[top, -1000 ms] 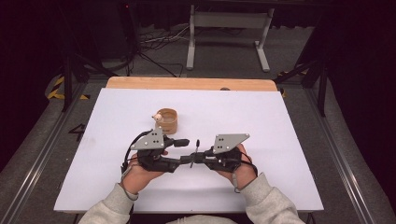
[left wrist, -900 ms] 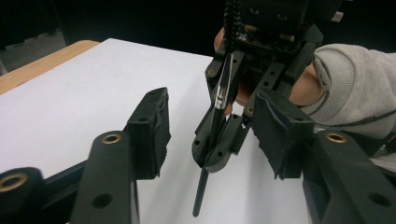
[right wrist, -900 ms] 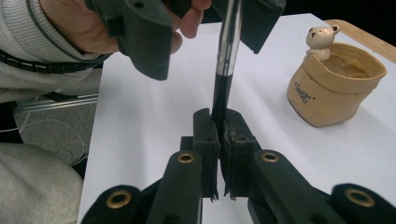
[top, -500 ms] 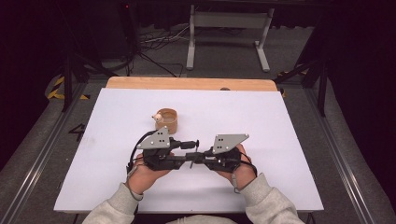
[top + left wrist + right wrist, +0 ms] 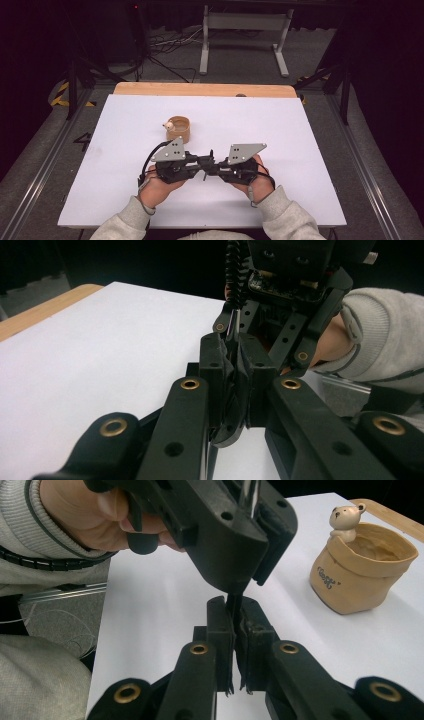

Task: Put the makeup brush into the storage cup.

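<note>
White table (image 5: 280,130) — bear pot (image 5: 179,129) beyond grippers; nothing between.

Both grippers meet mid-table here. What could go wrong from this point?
1. The left gripper, whose jaws have just been closing, and the right gripper are both shut on one thin dark piece. A pull or twist by either hand might bend it or make it slip out.
2. The tan bear pot stands just beyond the left gripper, so a forward swing could tip it.
</note>
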